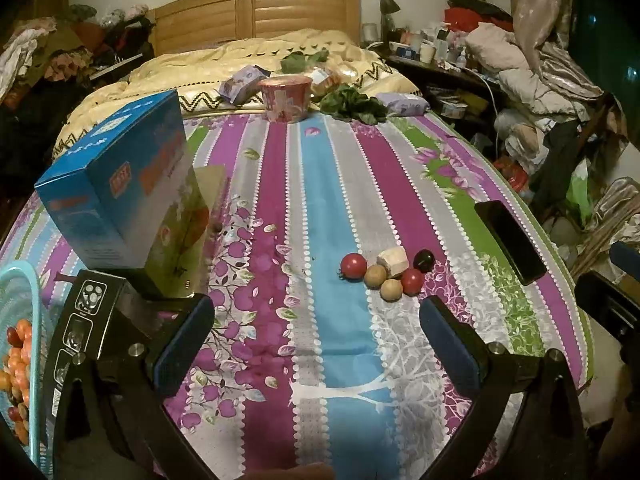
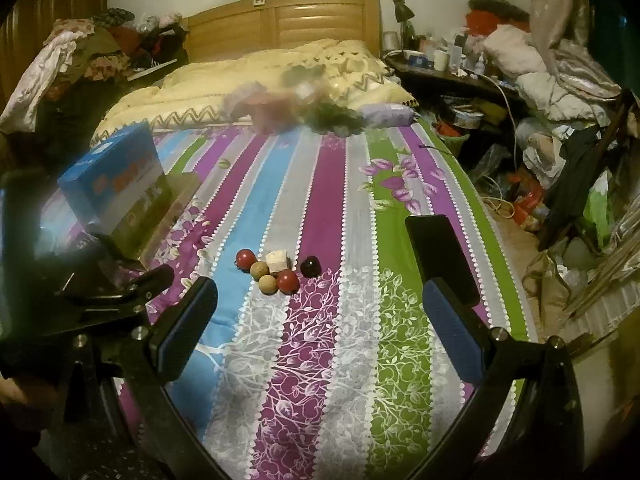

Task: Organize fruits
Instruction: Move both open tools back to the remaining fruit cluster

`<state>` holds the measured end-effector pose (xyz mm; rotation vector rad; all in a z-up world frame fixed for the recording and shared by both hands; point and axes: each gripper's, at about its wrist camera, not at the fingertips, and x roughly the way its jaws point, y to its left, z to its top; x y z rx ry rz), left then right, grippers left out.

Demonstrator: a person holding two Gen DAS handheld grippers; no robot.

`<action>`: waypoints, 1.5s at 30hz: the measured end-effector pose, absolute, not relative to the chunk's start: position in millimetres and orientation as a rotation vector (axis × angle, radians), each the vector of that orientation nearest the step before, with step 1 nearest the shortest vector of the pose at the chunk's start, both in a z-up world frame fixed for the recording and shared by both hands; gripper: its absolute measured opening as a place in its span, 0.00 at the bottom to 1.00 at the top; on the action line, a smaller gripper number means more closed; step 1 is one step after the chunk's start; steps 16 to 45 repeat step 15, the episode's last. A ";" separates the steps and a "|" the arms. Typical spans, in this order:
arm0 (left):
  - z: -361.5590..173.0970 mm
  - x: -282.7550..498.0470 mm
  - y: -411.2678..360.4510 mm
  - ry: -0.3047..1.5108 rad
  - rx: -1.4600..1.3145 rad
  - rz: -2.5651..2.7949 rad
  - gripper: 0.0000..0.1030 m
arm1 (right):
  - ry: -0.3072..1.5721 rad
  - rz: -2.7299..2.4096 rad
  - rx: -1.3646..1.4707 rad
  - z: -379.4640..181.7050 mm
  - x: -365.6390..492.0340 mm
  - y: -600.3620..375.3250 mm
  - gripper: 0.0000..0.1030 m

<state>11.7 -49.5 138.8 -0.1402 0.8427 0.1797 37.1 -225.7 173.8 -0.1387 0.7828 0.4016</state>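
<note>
A small cluster of fruits (image 1: 384, 272) lies just right of centre in the left wrist view, on the striped floral bedsheet (image 1: 320, 200). It holds two glossy red tomatoes (image 1: 353, 266), two dull tan round fruits (image 1: 391, 290), one dark, almost black round fruit (image 1: 424, 259) and a pale, angular chunk (image 1: 393, 261) in the middle. The pieces sit touching or just beside one another. In the right wrist view the same cluster (image 2: 276, 270) sits left of centre, ahead of the fingers.

At the lower left edge of the left wrist view a light blue mesh basket (image 1: 34, 312) holds a heap of small orange and red fruits (image 1: 18, 360). Just above it a blue carton (image 1: 116, 184) leans tilted on the sheet. A red instant-noodle cup (image 1: 285, 98) stands upright in the upper centre, with green leaves (image 1: 352, 104) just beside it. A black phone (image 1: 510, 242) lies at the right, near the sheet's edge.

The left gripper (image 1: 316, 344) hangs above the sheet with its blue-padded fingers spread wide, grasping nothing. The right gripper (image 2: 320, 328) is likewise spread and empty, its right finger (image 2: 452, 328) overlapping the phone (image 2: 440, 256) in the picture.
</note>
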 end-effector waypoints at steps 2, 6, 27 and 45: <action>137.3 13.6 -50.4 0.845 -0.138 0.181 1.00 | 0.787 0.404 -0.138 173.0 38.4 -225.7 1.00; 134.9 15.6 -51.4 0.849 -0.133 0.182 1.00 | 0.790 0.405 -0.135 171.4 40.0 -226.2 1.00; 134.5 16.9 -55.5 0.822 -0.114 0.186 1.00 | 0.804 0.406 -0.132 164.9 44.2 -226.1 1.00; 134.5 16.9 -55.5 0.822 -0.114 0.186 1.00 | 0.804 0.406 -0.132 164.9 44.2 -226.1 1.00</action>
